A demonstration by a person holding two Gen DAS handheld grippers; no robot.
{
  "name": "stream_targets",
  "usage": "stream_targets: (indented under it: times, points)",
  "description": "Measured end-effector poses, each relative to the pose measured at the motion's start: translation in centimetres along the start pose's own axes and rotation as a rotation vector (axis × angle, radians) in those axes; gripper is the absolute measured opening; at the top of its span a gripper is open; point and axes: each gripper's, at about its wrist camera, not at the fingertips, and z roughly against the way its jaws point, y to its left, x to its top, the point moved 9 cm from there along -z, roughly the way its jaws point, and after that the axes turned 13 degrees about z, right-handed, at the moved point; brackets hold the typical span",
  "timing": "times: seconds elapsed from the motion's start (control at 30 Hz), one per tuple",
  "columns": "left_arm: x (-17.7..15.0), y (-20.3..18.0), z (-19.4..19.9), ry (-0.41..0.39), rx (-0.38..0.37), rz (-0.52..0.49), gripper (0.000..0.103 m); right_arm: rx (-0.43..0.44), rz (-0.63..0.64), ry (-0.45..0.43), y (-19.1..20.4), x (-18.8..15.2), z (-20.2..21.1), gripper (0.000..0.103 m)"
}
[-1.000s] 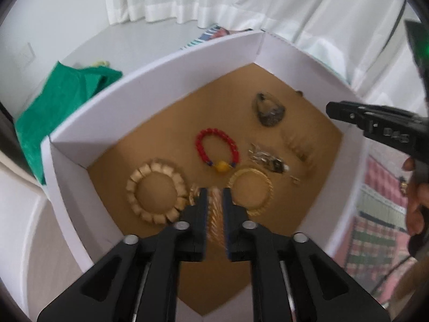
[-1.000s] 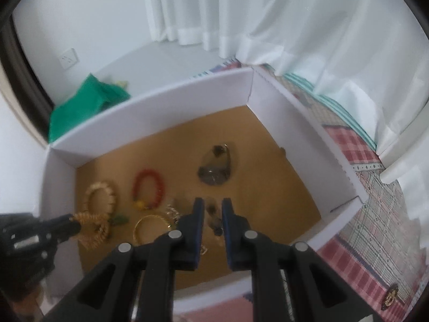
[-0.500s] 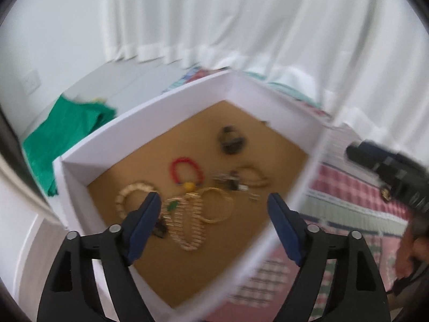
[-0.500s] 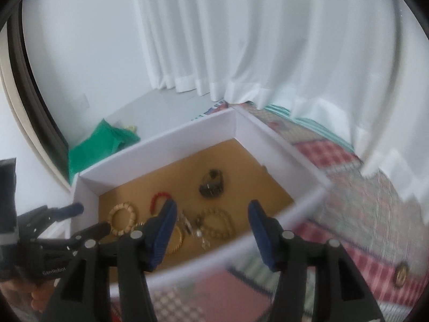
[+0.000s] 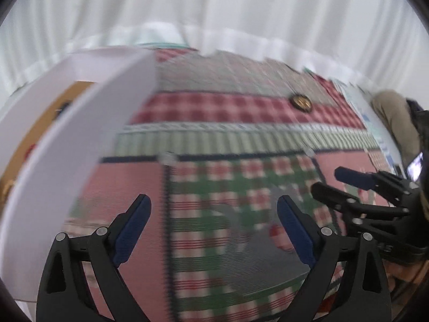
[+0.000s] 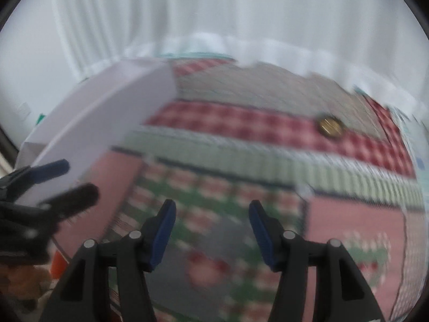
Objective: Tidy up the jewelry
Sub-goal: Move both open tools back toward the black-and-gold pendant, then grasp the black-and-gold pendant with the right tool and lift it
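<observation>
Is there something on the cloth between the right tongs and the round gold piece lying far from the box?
Nothing visible. From the right tongs, open and empty, only bare patchwork cloth runs up to the gold piece. The white box stands off to the left, outside that path.

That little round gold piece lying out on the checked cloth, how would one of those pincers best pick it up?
The gold piece looks like a small flat disc lying alone on the red-checked part of the cloth. Being flat, it is probably best taken from above, with the open right tool straddling it and pinching opposite edges of its rim. Blur hides any clasp or loop.
</observation>
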Motion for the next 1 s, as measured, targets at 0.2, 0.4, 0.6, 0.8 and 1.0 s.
stream_targets:
  times: [0.2,0.4,0.6,0.8,1.0]
  points:
    - [-0.4,-5.3,-2.1,0.029,-0.028,-0.061,0.096,-0.039,-0.142,0.006,-5.3,-4.7,1.5,0.058]
    - [0.2,-8.4,-2.0,0.022,-0.05,-0.105,0.099,-0.027,-0.221,0.006,-7.9,-6.1,1.7,0.058]
    - [0.0,-9.3,-2.4,0.042,-0.082,-0.142,0.099,0.2,-0.248,0.085,-9.1,-5.2,0.5,0.058]
    - [-0.4,-7.3,-3.1,0.067,-0.06,-0.081,0.099,0.059,-0.407,0.003,-22.0,1.4,-0.1,0.055]
    - [-0.4,-4.9,-2.7,0.071,-0.047,-0.036,0.099,0.063,-0.373,0.096,-25.1,6.0,-7.3,0.036]
